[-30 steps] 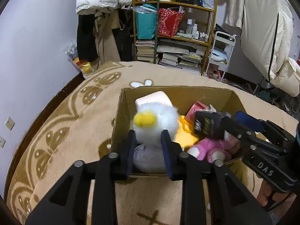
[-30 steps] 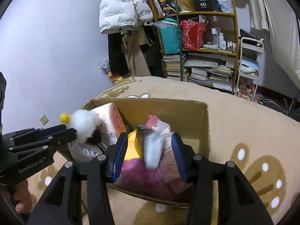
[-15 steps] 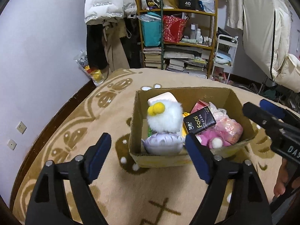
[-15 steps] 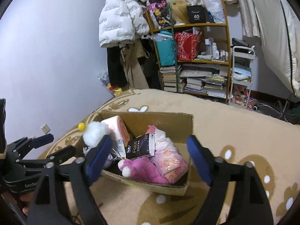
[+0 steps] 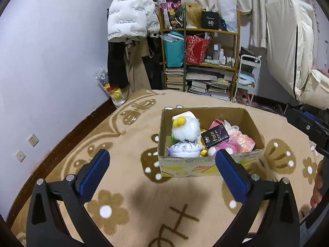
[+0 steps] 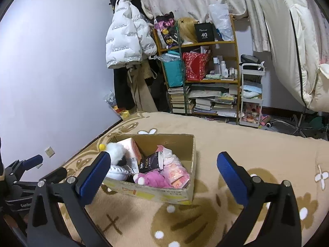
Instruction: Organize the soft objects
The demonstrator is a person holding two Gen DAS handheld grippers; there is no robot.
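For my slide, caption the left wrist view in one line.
Open left gripper, nothing between its jaws, faces a cardboard box on the patterned blanket, packed with a white plush duck and tissue packs.

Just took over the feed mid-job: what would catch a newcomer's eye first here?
The cardboard box on the beige flower-patterned blanket, packed with soft things: a white fluffy toy at its left end, a black tissue pack mid-box. Behind stands a crammed bookshelf.

Bare rug [image 5: 127,185] around packed box [image 5: 205,165]
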